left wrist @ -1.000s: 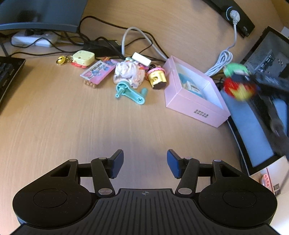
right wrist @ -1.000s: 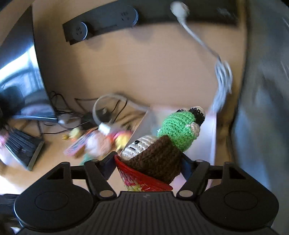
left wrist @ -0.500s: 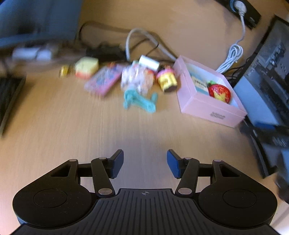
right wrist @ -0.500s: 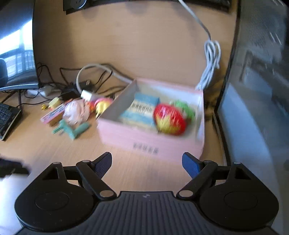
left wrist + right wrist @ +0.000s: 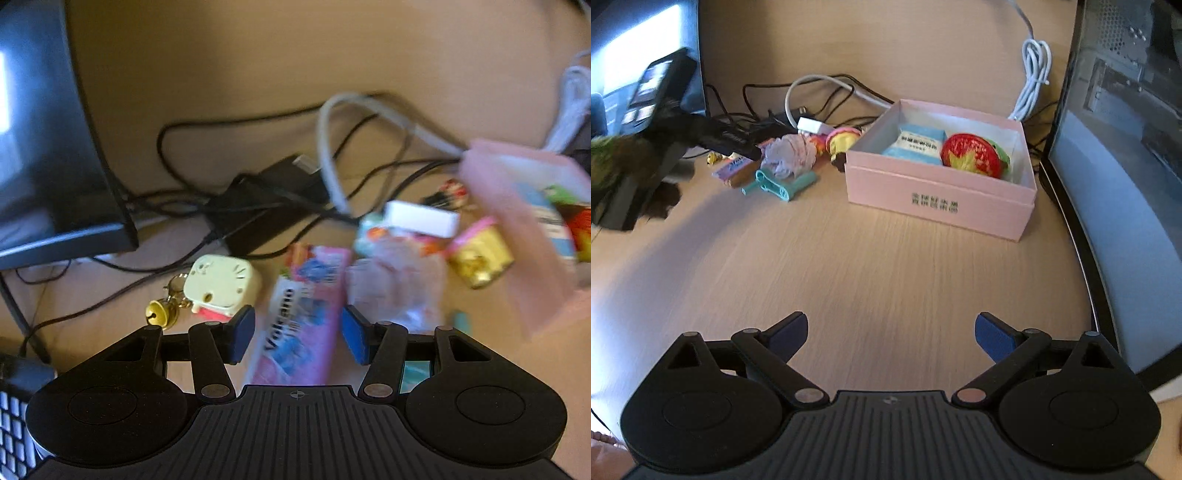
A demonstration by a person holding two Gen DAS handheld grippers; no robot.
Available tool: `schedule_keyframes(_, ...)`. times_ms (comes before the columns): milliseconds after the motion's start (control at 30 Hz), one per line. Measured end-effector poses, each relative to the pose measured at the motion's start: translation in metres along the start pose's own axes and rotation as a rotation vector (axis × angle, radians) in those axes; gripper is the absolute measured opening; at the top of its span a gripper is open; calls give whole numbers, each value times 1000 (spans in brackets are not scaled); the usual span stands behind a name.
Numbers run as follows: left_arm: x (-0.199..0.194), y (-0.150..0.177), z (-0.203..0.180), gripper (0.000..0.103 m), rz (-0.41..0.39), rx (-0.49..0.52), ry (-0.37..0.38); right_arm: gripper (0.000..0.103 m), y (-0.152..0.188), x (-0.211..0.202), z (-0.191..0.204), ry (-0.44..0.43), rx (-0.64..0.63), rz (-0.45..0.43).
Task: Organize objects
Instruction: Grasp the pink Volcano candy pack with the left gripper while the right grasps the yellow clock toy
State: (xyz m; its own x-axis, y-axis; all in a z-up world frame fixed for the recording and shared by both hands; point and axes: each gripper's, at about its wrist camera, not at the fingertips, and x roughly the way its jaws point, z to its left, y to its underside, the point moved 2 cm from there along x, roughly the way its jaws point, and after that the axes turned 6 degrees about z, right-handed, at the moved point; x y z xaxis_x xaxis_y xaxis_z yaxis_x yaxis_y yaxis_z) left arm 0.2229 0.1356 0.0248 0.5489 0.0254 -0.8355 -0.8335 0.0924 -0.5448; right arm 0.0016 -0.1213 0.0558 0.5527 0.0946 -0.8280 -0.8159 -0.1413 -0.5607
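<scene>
1. The left gripper [image 5: 297, 336] hangs over the clutter on the light wooden surface [image 5: 871, 266]. Its blue-padded fingers [image 5: 242, 334] stand about half apart and grip nothing.
2. A flat pink snack packet printed "Volcano" [image 5: 301, 317] lies on the surface and shows in the gap between those fingers; the view is blurred, so I cannot tell whether the pads touch it.
3. Just left of the packet sits a cream cube-shaped keychain charm with a cat face [image 5: 219, 286], with a small gold bell [image 5: 159, 314] on its ring.
4. To the packet's right lie a crumpled pale pink-white bundle [image 5: 397, 284] and a small yellow and pink cupcake-shaped toy [image 5: 480, 254].
5. The right gripper [image 5: 890, 334] is over bare surface in front of the open pink cardboard box [image 5: 938, 201]. Its fingers are opening, already wide, with nothing between them.
6. Inside the box lie a light blue packet [image 5: 918, 144] and, touching it on the right, a red crocheted strawberry-like toy with a green part [image 5: 975, 155].
7. A teal plastic tool [image 5: 779, 184] lies left of the box, near the bundle.
8. Black and grey cables [image 5: 332, 147] tangle behind the clutter.
</scene>
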Motion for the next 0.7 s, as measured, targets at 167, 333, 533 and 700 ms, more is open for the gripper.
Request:
schedule_keyframes(167,24,-7,5,56,30,-38,8,98,2,2,1,3,16,20)
schedule_keyframes(333,10,11,13,49,56,-99,45,98,-7,10,13,-11,-18,23)
schedule_keyframes(533,-53,105,35,49,62,-182,151,98,-49,28,53,-68,-102,-25)
schedule_keyframes(700,-98,170,59,49,46,-279,163,98,-110,62,116,-140,-220,-110)
